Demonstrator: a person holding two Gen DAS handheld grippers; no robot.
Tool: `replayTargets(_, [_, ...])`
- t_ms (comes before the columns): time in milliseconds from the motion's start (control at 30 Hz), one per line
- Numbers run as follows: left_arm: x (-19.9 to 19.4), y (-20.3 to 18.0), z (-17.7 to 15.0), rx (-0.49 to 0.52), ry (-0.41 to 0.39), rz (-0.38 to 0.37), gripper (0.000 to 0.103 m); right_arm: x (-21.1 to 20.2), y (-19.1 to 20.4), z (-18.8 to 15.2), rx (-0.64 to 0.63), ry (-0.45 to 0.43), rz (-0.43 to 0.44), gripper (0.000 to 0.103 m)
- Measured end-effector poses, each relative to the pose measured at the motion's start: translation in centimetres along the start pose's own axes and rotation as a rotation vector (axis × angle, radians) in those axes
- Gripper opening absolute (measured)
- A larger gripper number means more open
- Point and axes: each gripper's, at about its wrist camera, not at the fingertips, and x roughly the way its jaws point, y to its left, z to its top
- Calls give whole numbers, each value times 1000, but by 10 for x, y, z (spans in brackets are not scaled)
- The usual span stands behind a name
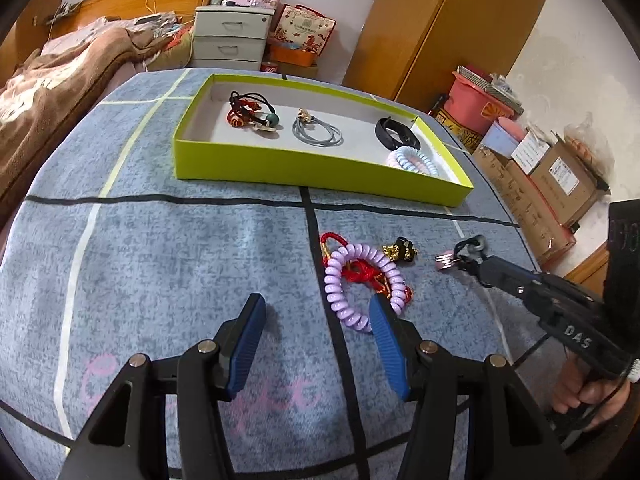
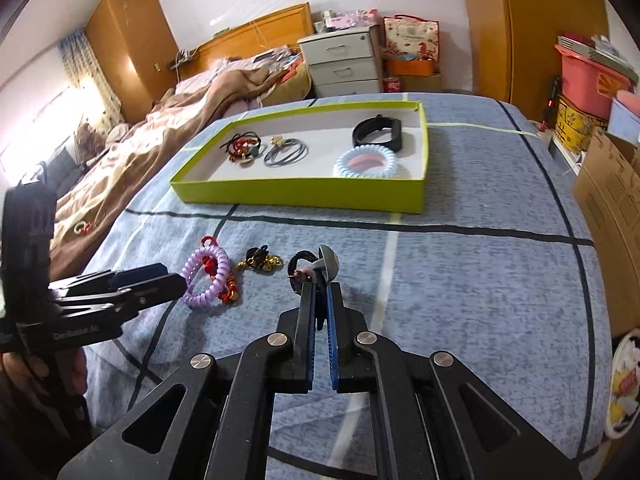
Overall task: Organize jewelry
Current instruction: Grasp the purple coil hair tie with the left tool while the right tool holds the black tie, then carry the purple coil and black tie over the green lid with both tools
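Gripping a black hair tie (image 2: 306,266) in clenched jaws, the right gripper (image 2: 320,280) hovers above the bed; four pieces sit in the green tray (image 1: 320,168), while the purple coil (image 1: 360,280) and gold-black piece (image 1: 400,250) wait beside the released left gripper (image 1: 316,316).

Daylit bedroom, even soft light, strong fisheye warp in both views.

Brightest source is a window (image 2: 60,120) at the left of the right wrist view, blown out to white glare, with a sheen on the wardrobe (image 2: 128,40) beside it. Shadows on the bedspread (image 1: 180,248) are soft and short, pooling under the left gripper (image 1: 318,312) fingers. Straight lines bow toward the edges; black vignette fills the corners. Centre is reasonably sharp, the rim softens, and the box (image 1: 280,168) shows slight compression grain.
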Motion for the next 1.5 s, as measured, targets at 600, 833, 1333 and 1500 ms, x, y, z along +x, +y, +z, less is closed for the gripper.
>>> replayTargets(600, [10,-25,2,174,-3,187,30,-7,-6,1,30,-27,9,5])
replayTargets(833, [11,-26,2,144,4,126,12,-8,-7,1,37,-33,2,5])
replayTargets(1333, [-5,-21,3,97,-35,64,10,-13,-5,1,39,-51,-3,5])
replayTargets(1500, [-12,-24,5,99,-52,60,10,-17,-3,1,40,-63,-5,5])
